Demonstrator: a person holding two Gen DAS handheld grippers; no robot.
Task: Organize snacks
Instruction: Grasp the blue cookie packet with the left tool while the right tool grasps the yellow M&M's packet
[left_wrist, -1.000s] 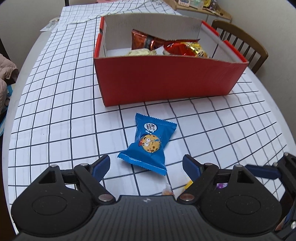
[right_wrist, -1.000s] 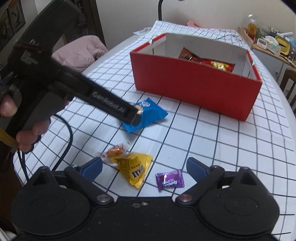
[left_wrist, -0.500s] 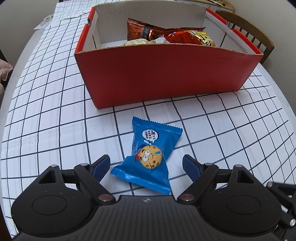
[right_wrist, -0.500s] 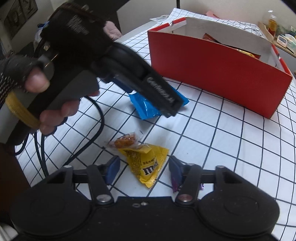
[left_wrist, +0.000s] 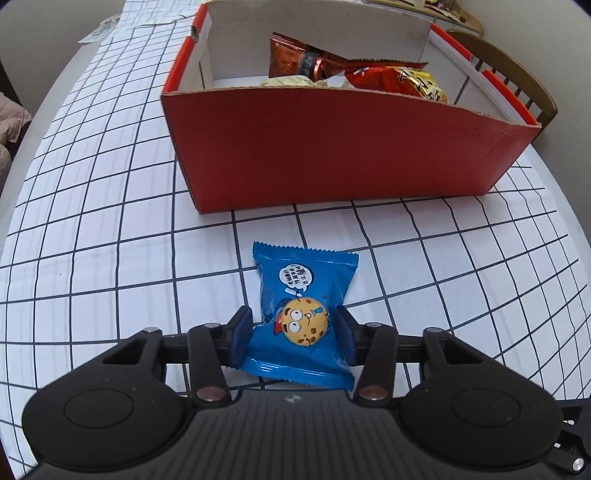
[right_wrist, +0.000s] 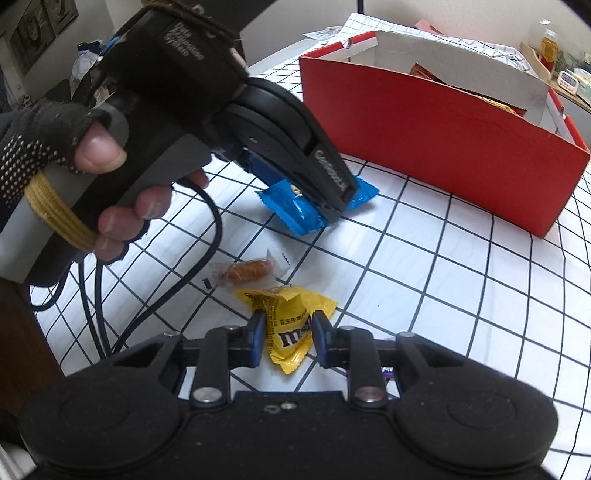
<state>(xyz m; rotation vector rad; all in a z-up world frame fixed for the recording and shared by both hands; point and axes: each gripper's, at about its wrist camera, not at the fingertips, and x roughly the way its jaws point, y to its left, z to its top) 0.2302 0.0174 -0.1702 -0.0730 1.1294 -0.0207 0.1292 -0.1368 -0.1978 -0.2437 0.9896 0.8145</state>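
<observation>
My left gripper (left_wrist: 291, 325) is shut on a blue cookie packet (left_wrist: 301, 295) that lies on the checked tablecloth in front of the red box (left_wrist: 332, 158). The right wrist view shows the same packet (right_wrist: 295, 210) under the left gripper. My right gripper (right_wrist: 289, 328) is shut on a yellow M&M's bag (right_wrist: 291, 325) on the table. The red box (right_wrist: 443, 129) holds several snack bags (left_wrist: 388, 79).
A small orange candy in a clear wrapper (right_wrist: 247, 271) lies just left of the yellow bag. A purple candy (right_wrist: 386, 371) shows behind my right finger. Cables (right_wrist: 155, 295) trail off the table's left edge. A wooden chair (left_wrist: 517, 77) stands behind the box.
Both grippers moved forward and closed: the left one onto the blue cookie packet, the right one onto the yellow M&M's bag.
</observation>
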